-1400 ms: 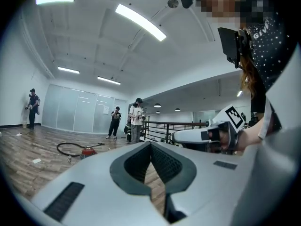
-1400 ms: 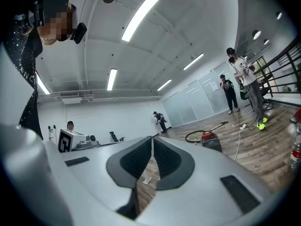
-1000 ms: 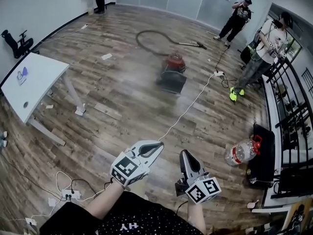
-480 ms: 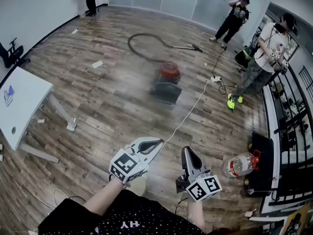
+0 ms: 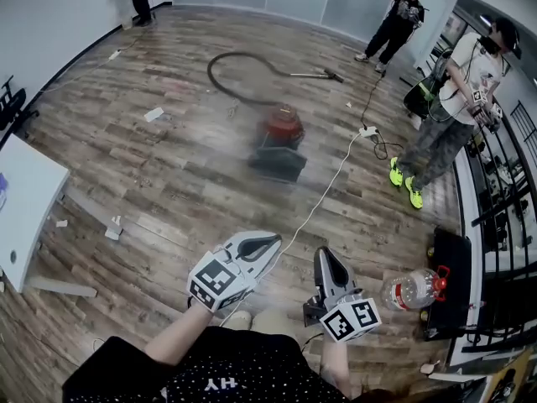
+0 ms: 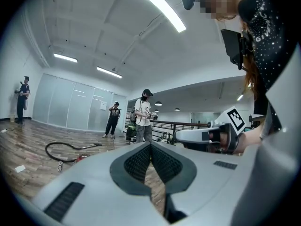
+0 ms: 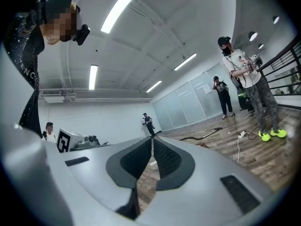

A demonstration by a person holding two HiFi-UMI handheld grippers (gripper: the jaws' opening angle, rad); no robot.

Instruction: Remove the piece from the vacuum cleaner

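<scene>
Two grippers, both mine, are pressed shut with nothing between the pads. My left gripper (image 5: 270, 244) and my right gripper (image 5: 322, 255) are held side by side, low in front of me, noses pointing out over the wooden floor (image 5: 168, 175).

Only the left gripper view catches my right gripper from the side, with its marker cube, and the right gripper view shows the left one the same way. The head view alone gives me the clear water bottle (image 5: 411, 285) lying on the floor beside my right gripper, and the white table (image 5: 25, 200) off to my left.

The vacuum cleaner (image 5: 281, 137) sits well ahead of both grippers, mid-floor and blurred. Its long axis runs roughly away from me, dark end nearer, red end farther. The hose (image 5: 222, 78) leaves the far end, loops out to the left and curves back right into the wand (image 5: 315, 75), which lies flat pointing right. A white cable (image 5: 323, 187) runs from near my grippers toward a power strip (image 5: 367, 130), right of the vacuum cleaner.
</scene>
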